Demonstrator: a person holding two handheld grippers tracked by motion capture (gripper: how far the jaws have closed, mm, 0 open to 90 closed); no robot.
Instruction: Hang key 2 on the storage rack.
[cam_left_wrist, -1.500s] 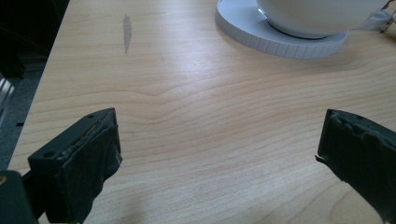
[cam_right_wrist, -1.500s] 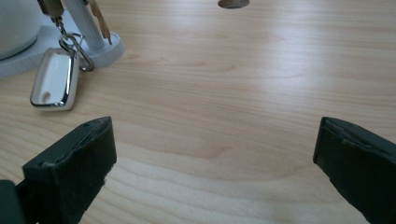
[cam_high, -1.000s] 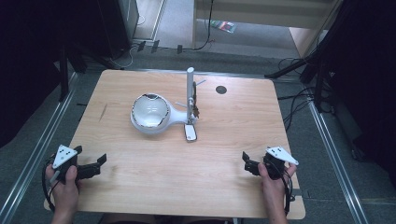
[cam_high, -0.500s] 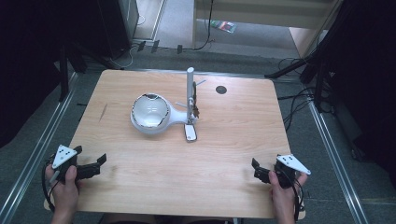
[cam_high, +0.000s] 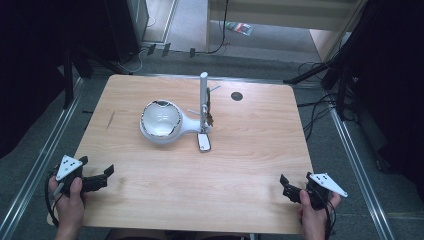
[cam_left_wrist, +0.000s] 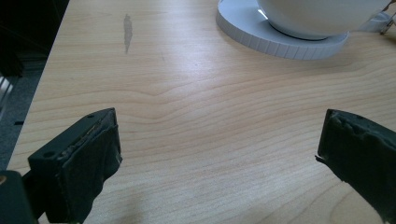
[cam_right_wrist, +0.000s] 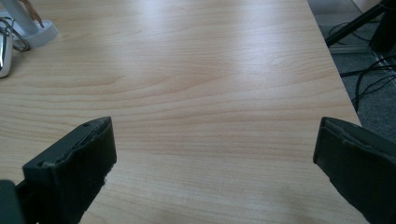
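No writing I can read anywhere, my left gripper (cam_high: 102, 176) and right gripper (cam_high: 290, 189) both spread wide over bare pale wood-grain table (cam_high: 250, 150), glossy white round lamp (cam_high: 161, 121) with slim upright post mid-table, well apart from both

the right gripper (cam_high: 292, 190) is drawing back toward the person's edge of the table (cam_high: 250, 165); a second ago it sat higher up on the wood and closer to the right edge, and now it is lying lower and a little further in from that edge. the right hand (cam_high: 315, 207) is sliding down with it, so less of the forearm is showing at the bottom of the high view.
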